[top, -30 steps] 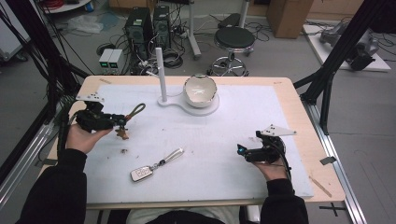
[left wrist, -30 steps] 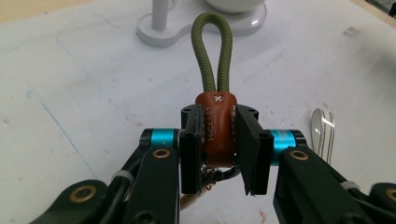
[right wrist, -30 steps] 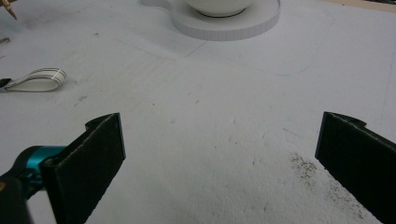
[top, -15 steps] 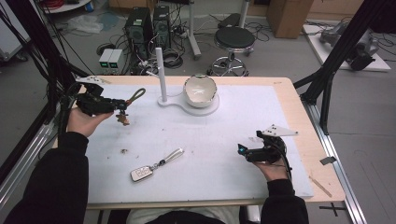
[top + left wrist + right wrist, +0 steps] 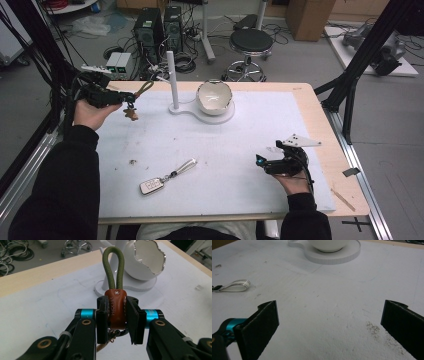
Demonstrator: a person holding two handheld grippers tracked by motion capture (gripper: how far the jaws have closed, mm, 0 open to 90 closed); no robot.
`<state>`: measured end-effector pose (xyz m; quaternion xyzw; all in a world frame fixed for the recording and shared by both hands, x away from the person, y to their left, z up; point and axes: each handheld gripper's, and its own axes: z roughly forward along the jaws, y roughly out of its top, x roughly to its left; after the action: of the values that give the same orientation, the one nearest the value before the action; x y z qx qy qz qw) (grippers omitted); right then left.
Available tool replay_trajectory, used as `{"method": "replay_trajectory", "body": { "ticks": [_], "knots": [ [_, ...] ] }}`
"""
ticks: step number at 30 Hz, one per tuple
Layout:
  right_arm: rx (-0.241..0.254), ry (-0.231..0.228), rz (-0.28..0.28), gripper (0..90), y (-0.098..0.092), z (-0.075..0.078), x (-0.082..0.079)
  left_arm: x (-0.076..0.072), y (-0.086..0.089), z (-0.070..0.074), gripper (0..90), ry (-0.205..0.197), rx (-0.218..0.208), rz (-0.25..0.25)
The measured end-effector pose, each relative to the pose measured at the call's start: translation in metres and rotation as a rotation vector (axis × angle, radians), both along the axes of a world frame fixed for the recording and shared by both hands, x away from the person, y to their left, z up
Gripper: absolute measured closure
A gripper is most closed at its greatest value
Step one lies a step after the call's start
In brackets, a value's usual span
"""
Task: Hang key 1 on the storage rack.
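— So, where's the keyring [image 5: 115,303] now?

— Off the mat, pinched in the left gripper [image 5: 121,97] at the far left. The pads clamp its brown leather tab from both sides, and the olive cord loop [image 5: 114,267] sticks out past the tips.

— And the peg [image 5: 172,80]?

— To the right of the loop, close by; the loop's long axis points toward it. I'd judge the left hand is far nearer than the right.

— The right gripper [image 5: 262,162]?

— Jaws spread wide over the white mat [image 5: 332,302], holding nothing, near right.

— Anything else?

— A glossy white bowl [image 5: 214,96] with a jagged rim sits by the peg; a car key [image 5: 151,186] lies near centre.
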<state>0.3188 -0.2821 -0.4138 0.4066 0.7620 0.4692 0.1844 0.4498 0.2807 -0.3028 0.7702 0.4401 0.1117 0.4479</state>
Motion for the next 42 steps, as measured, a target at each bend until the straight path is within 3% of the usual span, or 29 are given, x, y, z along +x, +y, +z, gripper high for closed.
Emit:
{"method": "replay_trajectory", "body": {
  "ticks": [12,20,29,32,42],
  "knots": [
    [0.001,0.007,0.0,0.4,0.0,-0.001,0.001,0.023,0.002,-0.005,72.0,0.021,-0.122,0.039],
    [-0.001,0.004,-0.001,0.4,0.0,-0.001,0.001,0.034,-0.008,0.0,72.0,0.021,-0.118,0.024],
    [-0.006,0.004,0.001,0.5,0.0,-0.001,0.001,0.045,-0.019,-0.013,72.0,0.05,-0.107,0.023],
    [-0.007,0.005,0.002,0.4,0.0,-0.002,0.002,0.047,-0.024,-0.018,72.0,0.065,-0.084,0.011],
    [-0.004,0.007,0.004,0.5,0.0,-0.002,0.003,0.05,-0.03,-0.023,72.0,0.071,-0.078,0.009]
  ]
}}
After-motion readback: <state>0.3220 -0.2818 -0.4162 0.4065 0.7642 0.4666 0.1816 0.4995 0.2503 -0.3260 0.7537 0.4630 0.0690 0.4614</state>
